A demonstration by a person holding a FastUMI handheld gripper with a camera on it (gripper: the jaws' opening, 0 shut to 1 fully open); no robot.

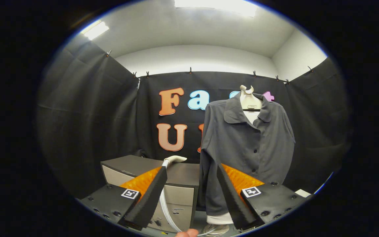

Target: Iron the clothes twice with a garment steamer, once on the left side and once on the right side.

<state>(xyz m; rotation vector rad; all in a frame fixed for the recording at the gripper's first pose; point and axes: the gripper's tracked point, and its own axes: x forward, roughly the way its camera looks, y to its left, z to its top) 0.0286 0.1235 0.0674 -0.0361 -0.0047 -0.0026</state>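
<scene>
We hold the claw (191, 172) spread wide, its two fingers angled apart with open air between the tips; it grips nothing and touches nothing. A fingertip of a hand (187, 233) shows at the very bottom, between the finger bases.

Just past the fingers, in the gap between them, a white hose (167, 210) runs down the front of a low cabinet (179, 194). The hose climbs to the steamer head (175, 159), which lies on the cabinet's dark top just beyond the left fingertip, nozzle pointing toward the shirt. We cannot tell from here whether the left finger is close to the steamer or merely lines up with it. The cabinet's pale front panels look like drawer faces, and they are shut, so we see nothing of any contents.

To the right of the cabinet, ahead of the right finger, a dark grey shirt (248, 144) hangs on a pale mannequin torso (250, 100), buttoned down the front, collar open, sleeves hanging straight at both sides. A white hem peeks out below the shirt, and the mannequin's base (216, 228) rests on the floor. The right fingertip overlaps the shirt's lower left front in our line of sight.

Behind all this hangs the booth's black cloth wall (110, 108), clipped along its top edge, under a white ceiling with lit panels (96, 30).
</scene>
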